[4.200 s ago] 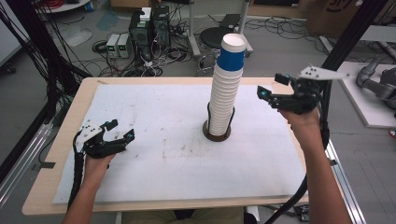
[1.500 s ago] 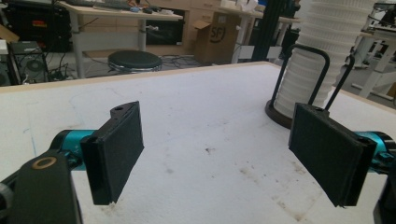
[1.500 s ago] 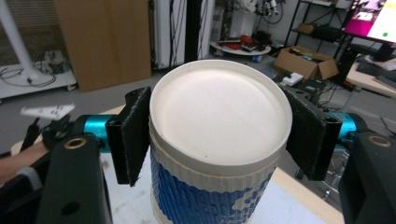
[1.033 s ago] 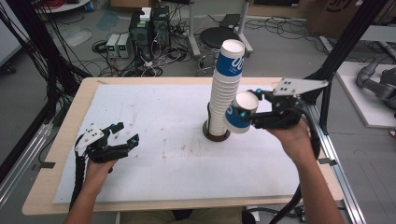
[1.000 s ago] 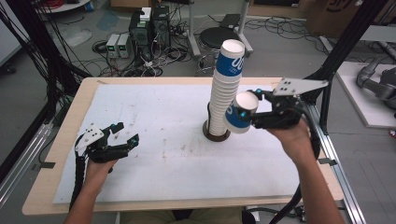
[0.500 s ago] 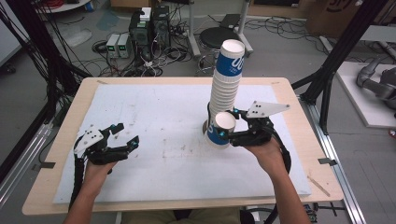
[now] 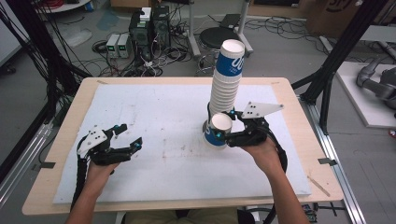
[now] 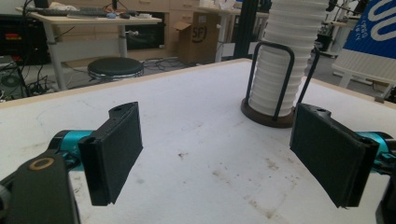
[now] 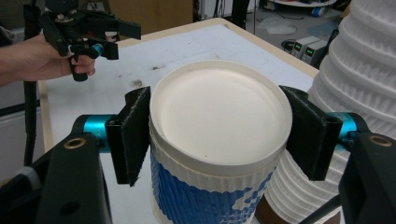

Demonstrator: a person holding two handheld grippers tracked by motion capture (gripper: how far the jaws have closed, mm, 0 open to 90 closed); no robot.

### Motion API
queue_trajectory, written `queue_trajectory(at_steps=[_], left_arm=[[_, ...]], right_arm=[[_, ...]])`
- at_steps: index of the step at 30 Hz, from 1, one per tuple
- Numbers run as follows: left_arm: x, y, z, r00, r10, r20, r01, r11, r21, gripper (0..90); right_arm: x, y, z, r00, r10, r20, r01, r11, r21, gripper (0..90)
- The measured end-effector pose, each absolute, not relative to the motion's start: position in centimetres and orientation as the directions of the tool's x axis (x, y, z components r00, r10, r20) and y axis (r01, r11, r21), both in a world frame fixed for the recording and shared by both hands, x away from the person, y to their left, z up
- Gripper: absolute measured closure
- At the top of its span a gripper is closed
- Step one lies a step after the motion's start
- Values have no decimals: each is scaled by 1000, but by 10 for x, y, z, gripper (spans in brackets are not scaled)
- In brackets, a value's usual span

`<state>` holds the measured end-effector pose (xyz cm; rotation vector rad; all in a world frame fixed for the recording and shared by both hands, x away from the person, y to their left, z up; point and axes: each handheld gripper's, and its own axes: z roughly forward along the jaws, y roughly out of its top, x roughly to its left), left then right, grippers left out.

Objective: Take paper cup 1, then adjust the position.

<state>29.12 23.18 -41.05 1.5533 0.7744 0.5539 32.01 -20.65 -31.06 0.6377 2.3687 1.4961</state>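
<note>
A blue and white paper cup (image 7: 220,124) sits between the jaws of my right gripper (image 7: 224,135), which is shut on it just below the rim. In the right gripper view both pads press the sides of the cup (image 9: 219,112), whose open mouth faces the camera. The cup is low over the white board, right beside the foot of a tall stack of cups (image 7: 226,79) in a black wire holder (image 8: 268,116). I cannot tell whether the cup touches the board. My left gripper (image 7: 126,137) rests open at the left, nothing between its pads (image 8: 116,149).
A white foam board (image 7: 154,121) covers the wooden table (image 7: 56,154). Beyond the far edge are a black stool (image 7: 217,37) and computer boxes (image 7: 149,23) among cables. A black frame post (image 7: 336,70) rises at the right.
My right gripper has come down and to the left with the cup, from beside the middle of the stack to its foot. The left gripper has stayed where it was.
</note>
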Motion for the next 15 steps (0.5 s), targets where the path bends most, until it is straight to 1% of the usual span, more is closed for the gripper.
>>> queue_trajectory(at_steps=[7,14,15], left_arm=[[290,224,-405,709,701,-77,144,-38,989,168],[284,201,-399,791,609,-55,131,-80,988,169],[284,201,-399,791,609,-55,131,-80,988,169]], right_arm=[[319,-202,-311,-874,486,7,216,376,901,305],[320,-192,-315,-887,462,12,211,382,900,305],[320,-192,-315,-887,462,12,211,382,900,305]])
